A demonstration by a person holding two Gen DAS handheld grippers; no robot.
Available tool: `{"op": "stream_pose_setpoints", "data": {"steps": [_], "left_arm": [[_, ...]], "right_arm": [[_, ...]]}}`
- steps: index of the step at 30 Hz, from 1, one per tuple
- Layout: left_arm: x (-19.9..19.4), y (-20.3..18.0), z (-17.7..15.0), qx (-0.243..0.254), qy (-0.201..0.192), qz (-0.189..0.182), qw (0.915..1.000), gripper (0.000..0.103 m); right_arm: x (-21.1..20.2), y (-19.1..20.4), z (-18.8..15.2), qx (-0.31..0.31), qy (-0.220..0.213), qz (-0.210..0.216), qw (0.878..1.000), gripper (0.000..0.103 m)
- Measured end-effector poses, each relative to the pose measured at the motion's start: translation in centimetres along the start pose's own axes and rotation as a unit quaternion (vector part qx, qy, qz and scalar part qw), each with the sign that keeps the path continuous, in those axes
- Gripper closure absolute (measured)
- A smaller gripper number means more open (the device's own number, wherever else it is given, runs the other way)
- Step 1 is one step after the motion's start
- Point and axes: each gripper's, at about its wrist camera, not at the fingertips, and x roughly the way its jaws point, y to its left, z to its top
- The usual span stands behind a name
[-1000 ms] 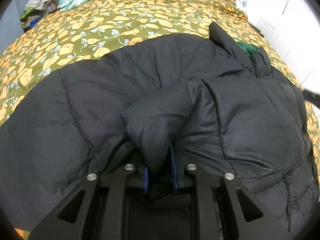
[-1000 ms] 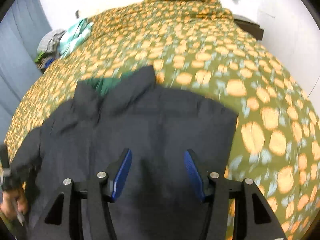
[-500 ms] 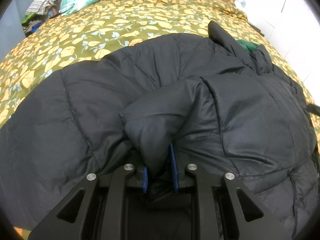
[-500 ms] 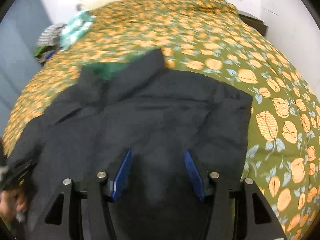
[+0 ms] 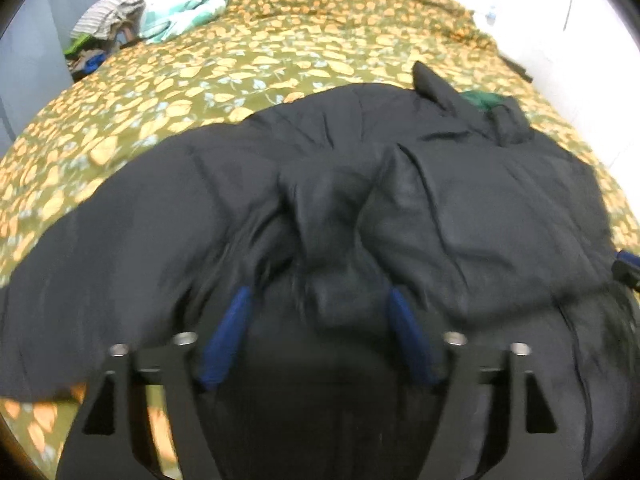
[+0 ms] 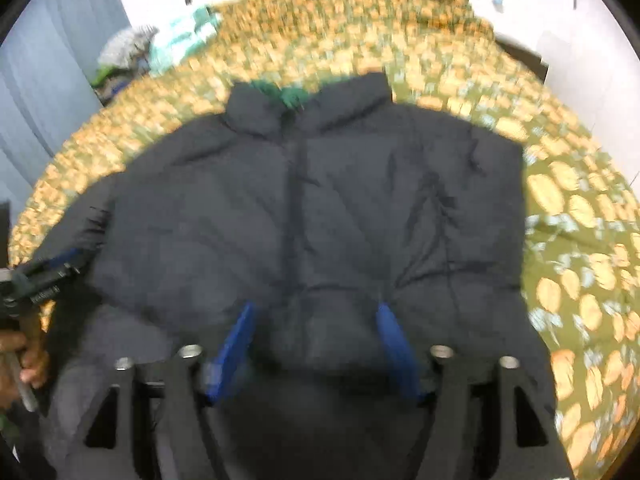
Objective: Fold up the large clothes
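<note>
Left wrist: left tongs [image 5: 318, 310] spread wide, gripping nothing, bunched sleeve between pads; black puffer jacket [image 5: 460, 208] fills centre on floral bedspread [image 5: 240, 64]; clothes pile [image 5: 108, 28] upper left.
Right wrist: right tongs [image 6: 312, 334] wide apart, empty, over jacket hem; jacket centre frame, collar toward top; hand [image 6: 24, 356] lower left.

You won't find any text you can read in either view. The only lettering shows in your right wrist view, at about nine o'clock: a short line of pale print on the black body of the left gripper [image 6: 52, 272], too small and blurred to make out. The black puffer jacket [image 6: 312, 220] shows no label, brand mark or number on its visible surface, and the flowered bedspread [image 5: 240, 64] carries only its pattern.
</note>
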Motion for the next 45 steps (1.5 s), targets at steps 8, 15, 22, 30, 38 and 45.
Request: {"op": "stream_pose_setpoints", "data": {"steps": [8,15,22,30,38,45], "left_arm": [[-6.2,3.8,-7.0,-0.052,-0.005,-0.009,0.9986,0.021],[-10.1,6.6,-8.0,-0.073,-0.032,0.025,0.9965,0.016],[-11.2,9.3,-8.8,-0.116,-0.038,0.034,0.9920,0.016],[-9.5,14.2,-9.5,-0.214,-0.011,0.036,0.9761,0.016],[-7.7,22.8,-9.8,-0.368,-0.013,0.044,0.9289,0.016],[-5.3,31.1,-9.7,-0.504,-0.021,0.069,0.8608,0.013]], "right_arm": [[-7.3,2.7,-7.7,0.018,-0.051,-0.009,0.998,0.023],[-10.4,4.8,-13.0,0.022,-0.066,-0.009,0.997,0.023],[-11.4,5.7,-15.4,0.020,-0.057,-0.006,0.998,0.023],[-12.1,6.7,-17.0,0.010,-0.051,-0.003,0.999,0.023],[-13.0,7.5,-17.4,-0.003,-0.050,-0.004,0.999,0.023],[-13.2,9.0,-17.7,-0.020,-0.042,0.009,0.999,0.023]]}}
